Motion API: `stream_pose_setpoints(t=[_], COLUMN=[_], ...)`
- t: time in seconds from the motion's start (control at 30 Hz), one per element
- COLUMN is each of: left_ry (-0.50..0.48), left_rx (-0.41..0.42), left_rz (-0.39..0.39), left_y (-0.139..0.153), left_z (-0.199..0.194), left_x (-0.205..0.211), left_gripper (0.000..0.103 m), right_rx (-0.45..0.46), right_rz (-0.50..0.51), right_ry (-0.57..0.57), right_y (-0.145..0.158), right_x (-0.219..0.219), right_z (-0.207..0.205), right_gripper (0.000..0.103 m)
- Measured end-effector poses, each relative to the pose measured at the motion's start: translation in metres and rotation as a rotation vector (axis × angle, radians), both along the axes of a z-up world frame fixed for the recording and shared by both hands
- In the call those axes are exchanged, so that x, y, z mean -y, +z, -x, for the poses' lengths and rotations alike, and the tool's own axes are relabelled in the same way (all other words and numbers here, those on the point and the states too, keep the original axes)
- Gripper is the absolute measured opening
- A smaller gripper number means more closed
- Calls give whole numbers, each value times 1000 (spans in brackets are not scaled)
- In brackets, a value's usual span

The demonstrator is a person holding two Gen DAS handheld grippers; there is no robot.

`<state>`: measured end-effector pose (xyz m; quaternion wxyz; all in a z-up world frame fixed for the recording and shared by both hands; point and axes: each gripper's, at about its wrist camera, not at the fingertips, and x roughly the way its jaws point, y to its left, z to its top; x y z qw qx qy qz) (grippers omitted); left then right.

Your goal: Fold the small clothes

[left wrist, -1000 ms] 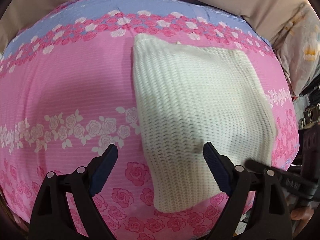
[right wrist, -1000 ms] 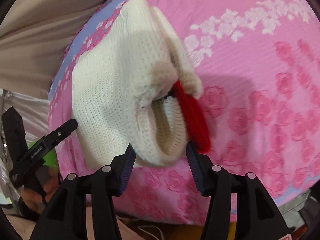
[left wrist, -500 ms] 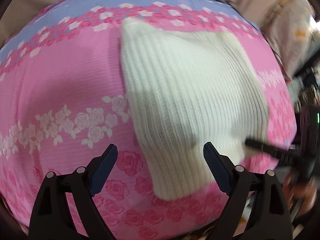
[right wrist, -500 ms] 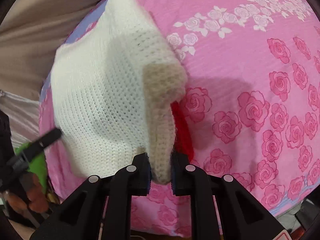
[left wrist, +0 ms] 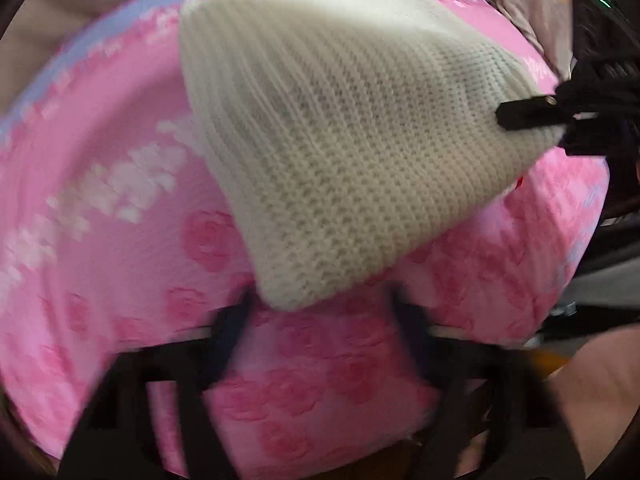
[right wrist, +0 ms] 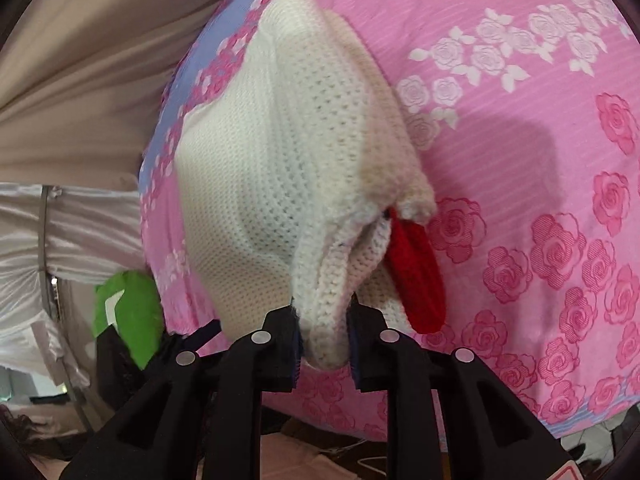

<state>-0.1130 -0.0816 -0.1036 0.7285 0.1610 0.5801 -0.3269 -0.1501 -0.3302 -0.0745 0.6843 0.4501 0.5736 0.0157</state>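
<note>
A cream knitted garment (left wrist: 340,128) lies on a pink rose-print bedsheet (left wrist: 100,220). My right gripper (right wrist: 323,344) is shut on the garment's near edge (right wrist: 320,292) and lifts it off the sheet; a red knitted part (right wrist: 418,272) hangs under it. In the left wrist view the right gripper (left wrist: 560,120) shows at the right, pinching the raised corner. My left gripper (left wrist: 320,320) is open and blurred, with its fingers either side of the garment's low near corner (left wrist: 296,288), not touching it.
The bed's near edge curves below both grippers. A beige curtain (right wrist: 80,80) hangs behind the bed. White cloth (right wrist: 60,220) and a green object (right wrist: 128,304) sit off the bed at the left.
My right gripper closed on the garment's edge and raised it, so the right side now lifts off the sheet. My left gripper moved in toward the near corner.
</note>
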Motion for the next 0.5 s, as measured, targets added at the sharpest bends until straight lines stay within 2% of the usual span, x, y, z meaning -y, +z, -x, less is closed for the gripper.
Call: stream_pose_setpoints(t=[0.03, 0.07, 0.1, 0.13, 0.17, 0.2, 0.23, 0.3, 0.33, 0.37, 0.4, 0.47, 0.5], left_ry=[28, 48, 66, 77, 87, 92, 94, 80, 74, 63, 61, 76, 85], left_rx=[-3, -6, 0, 7, 6, -15, -33, -55, -50, -43, -37, -42, -39], left_rz=[18, 73, 121, 123, 115, 92, 62, -3, -9, 12, 24, 53, 66], left_y=[4, 14, 26, 32, 33, 26, 17, -2, -1, 7, 13, 33, 41], left_z=[-3, -8, -13, -17, -21, -25, -26, -24, -20, -16, -14, -12, -13], left_x=[-3, -10, -18, -22, -25, -27, -26, -24, -24, -26, -28, -39, -43], left_gripper=[22, 10, 10, 10, 10, 10, 10, 10, 10, 10, 12, 13, 14], right_rx=[1, 7, 39, 92, 137, 178, 181, 96, -6, -54, -53, -39, -29], right_rz=[7, 24, 56, 91, 125, 205, 257, 352, 375, 347, 301, 289, 301], right_ry=[15, 16, -6, -44, -64, -75, -68, 8, 45, 56, 26, -14, -21], right_y=[2, 5, 17, 36, 49, 69, 73, 48, 14, -7, -15, 1, 9], right_x=[0, 1, 2, -1, -3, -6, -10, -18, -19, -19, -16, -9, -4], right_z=[-2, -1, 2, 2, 7, 15, 18, 17, 15, 16, 18, 21, 22], right_gripper=[18, 18, 16, 15, 15, 15, 14, 14, 14, 15, 15, 24, 33])
